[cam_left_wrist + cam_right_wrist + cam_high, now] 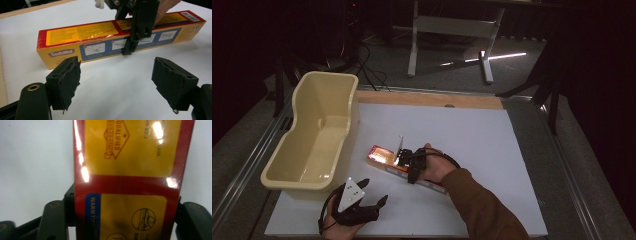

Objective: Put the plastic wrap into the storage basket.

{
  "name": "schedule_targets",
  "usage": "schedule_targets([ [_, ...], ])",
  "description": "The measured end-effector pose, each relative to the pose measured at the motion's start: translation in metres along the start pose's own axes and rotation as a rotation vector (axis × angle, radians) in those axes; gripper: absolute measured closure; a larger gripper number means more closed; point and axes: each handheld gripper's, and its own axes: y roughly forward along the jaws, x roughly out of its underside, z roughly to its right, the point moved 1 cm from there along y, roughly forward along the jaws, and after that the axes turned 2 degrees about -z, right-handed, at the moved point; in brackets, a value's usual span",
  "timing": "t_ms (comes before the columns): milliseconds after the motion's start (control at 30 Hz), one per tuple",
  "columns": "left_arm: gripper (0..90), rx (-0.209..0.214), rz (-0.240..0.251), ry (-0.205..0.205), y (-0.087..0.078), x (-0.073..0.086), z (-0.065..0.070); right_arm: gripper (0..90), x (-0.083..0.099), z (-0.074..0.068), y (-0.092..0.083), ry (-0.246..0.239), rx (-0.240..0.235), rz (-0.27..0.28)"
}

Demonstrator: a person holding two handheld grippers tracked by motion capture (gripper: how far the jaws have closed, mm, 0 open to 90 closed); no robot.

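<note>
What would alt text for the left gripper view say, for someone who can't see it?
A long red and yellow box lies on a white table, gripped across its middle by the right tongs. In the foreground, the left tongs stand open with nothing between them.

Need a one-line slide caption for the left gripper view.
Open left gripper faces a long red-and-yellow box lying on the white table, the right gripper clamped across it.
</note>
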Motion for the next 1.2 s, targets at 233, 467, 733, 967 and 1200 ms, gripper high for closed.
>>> schedule_targets([
  [233,22.7,-0.004,0.004,-0.007,-0.002,0.000,-0.003,40.7,-0.006,0.005,-0.004,0.113,-0.053,-0.063],
  [467,22.9,-0.002,0.000,-0.003,0.000,0.000,-0.001,41.1,0.005,0.015,-0.012,0.295,-0.194,-0.017],
  [733,22.9,-0.002,-0.001,-0.001,0.000,0.001,-0.002,41.1,0.011,0.029,-0.033,0.407,-0.298,0.092],
  [967,22.9,-0.005,0.001,-0.001,0.000,0.001,-0.001,41.1,0.018,0.041,-0.051,0.471,-0.367,0.196],
  [1200,22.9,-0.005,0.001,0.000,0.000,0.001,-0.001,41.1,0.019,0.048,-0.069,0.524,-0.421,0.303],
])
